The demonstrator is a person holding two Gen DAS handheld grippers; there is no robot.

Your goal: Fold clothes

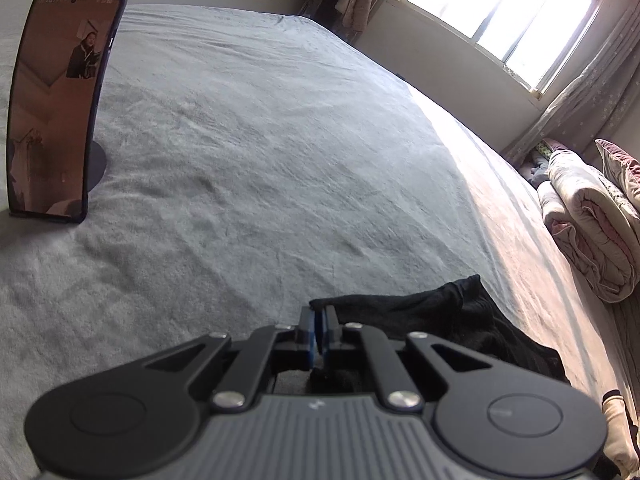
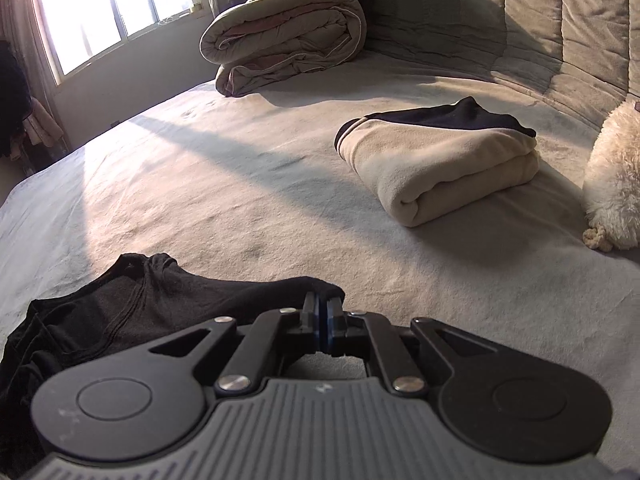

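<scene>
So the whole scene sits on one big grey bed (image 1: 260, 152), and the thing being folded is a single black garment (image 2: 132, 304) lying near the front edge, right under both tools. As far as I can judge, its long axis runs side to side between the two grippers. In the left wrist view it stretches away to the right of the fingertips, and in the right wrist view it stretches off to the left, so each hand has one end of the same edge. The left gripper (image 1: 319, 330) has its jaws pinched nearly together with black cloth caught in them, and the right gripper (image 2: 325, 322) looks the same, closed tight on the other corner. Neither hand is really nearer; it's an even two-point hold. I'd guess the next move depends on carrying both corners in the same direction, so the edge stays straight. Counting the rest: one rolled-up quilt (image 2: 288, 48) with pillows stacked on it by the window, and one already folded cream and black garment (image 2: 440, 164) well off to the right. There's also one fluffy white thing (image 2: 616, 184) at the edge, one phone (image 1: 60, 104) propped upright on a stand, and two grippers.
</scene>
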